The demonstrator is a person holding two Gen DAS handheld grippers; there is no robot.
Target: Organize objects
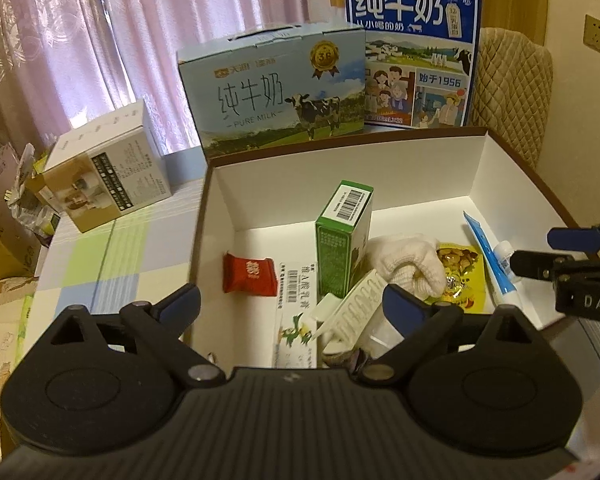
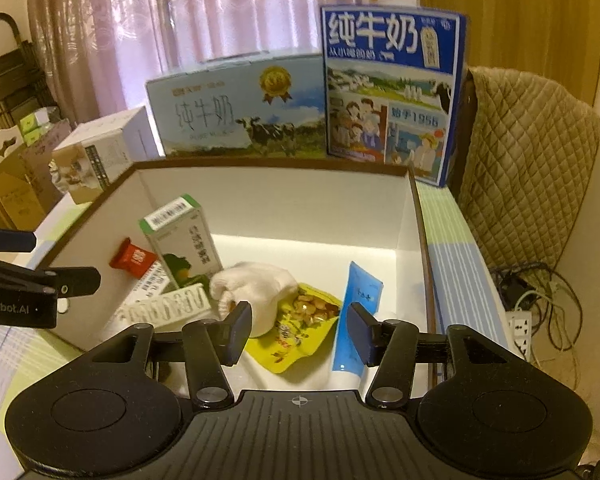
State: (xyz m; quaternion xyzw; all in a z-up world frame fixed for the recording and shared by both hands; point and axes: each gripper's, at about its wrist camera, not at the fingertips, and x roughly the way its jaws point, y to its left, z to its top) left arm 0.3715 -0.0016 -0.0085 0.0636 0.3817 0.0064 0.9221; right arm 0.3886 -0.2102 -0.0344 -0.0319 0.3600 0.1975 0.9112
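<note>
The left tongs (image 1: 291, 300) hang released over the near wall of the open white cardboard box with a brown rim (image 1: 380, 148), blue pads spread wide with nothing between them. Just below them lie a white ribbed plastic strip (image 1: 360, 304) and a long white ointment carton with green print (image 1: 294, 312), both flat on the box floor, probably where they were dropped in. The right tongs (image 2: 298, 334) are likewise released, poised above a yellow snack pouch (image 2: 300, 328) and a blue and white tube (image 2: 356, 312) that leans against the box's right wall.

The box sits on a worktop with a pastel checked cloth (image 1: 100, 256), reaching towards its right edge, and serves as the bin for the loose items. In its middle a green and white carton (image 1: 342, 236) stands on end, a white knitted glove (image 1: 404, 264) crumpled beside it; a small red sweet wrapper (image 1: 249, 274) lies near the left wall.

Along the far edge stand a pale blue milk case with a cow picture (image 1: 272, 92) and a dark blue milk case (image 1: 412, 56), with a white and tan carton (image 1: 108, 168) tipped at the left.
</note>
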